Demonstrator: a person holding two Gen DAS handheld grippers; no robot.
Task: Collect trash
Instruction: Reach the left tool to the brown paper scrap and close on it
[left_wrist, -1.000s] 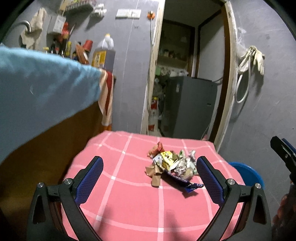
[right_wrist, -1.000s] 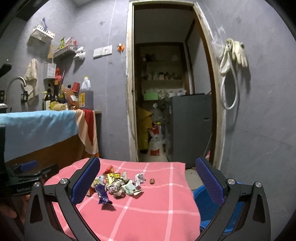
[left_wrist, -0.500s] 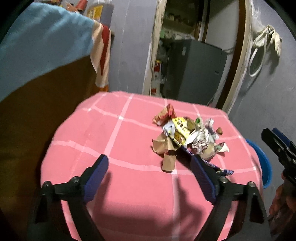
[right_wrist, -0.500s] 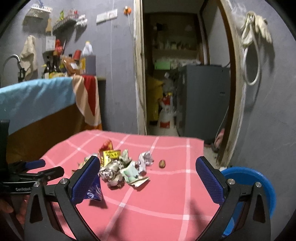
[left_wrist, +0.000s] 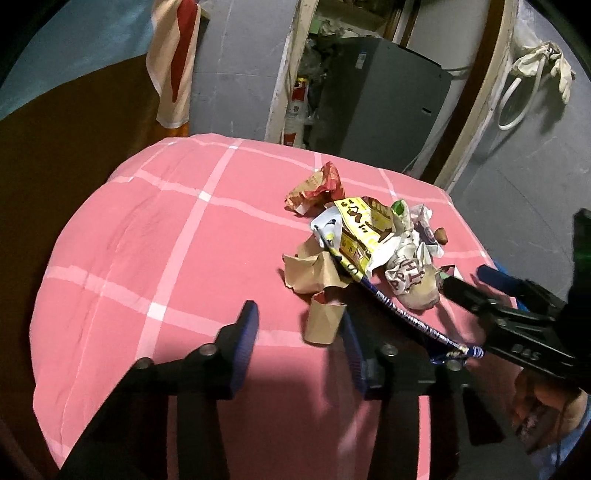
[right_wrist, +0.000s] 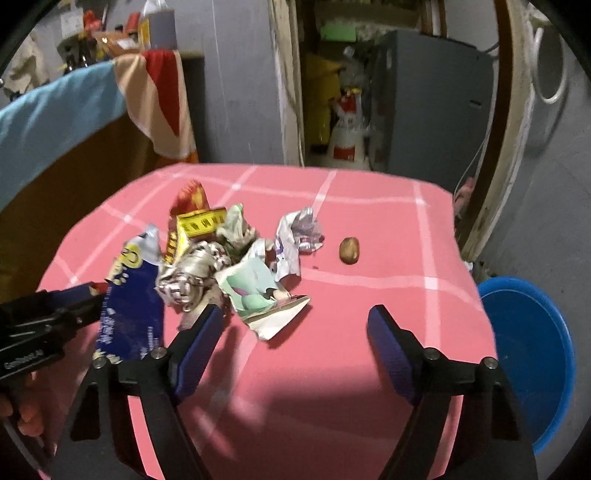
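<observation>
- Closing in on the trash pile (left_wrist: 365, 251), heaped right of centre on the pink checked tablecloth (left_wrist: 177, 236).
- Left gripper (left_wrist: 299, 339) narrowing, jaws closing around bare air; brown cardboard tube (left_wrist: 325, 321) lying just ahead, near the right-hand pad, not yet between the pads, not pinched.
- Right gripper (right_wrist: 295, 332) also closing but spread wide, nothing pressed; pale green wrapper (right_wrist: 258, 295) just beyond its left pad.
- Blue foil wrapper (right_wrist: 129, 299) draped over the near edge of the pile, beside the left tool.
- Small brown nut (right_wrist: 349, 250) sitting apart from the heap, toward the blue basin (right_wrist: 532, 354) standing off the table's right side. Likely the drop spot, by the look of it.
- Best play for the left: slide forward and a touch right so the tube sits squarely between the pads before squeezing.
- Worth gripping the tube across its width, gently; cardboard crushes and slips.
- For the right: hold off closing until a wrapper edge is truly inside, low to the cloth without snagging fabric.
</observation>
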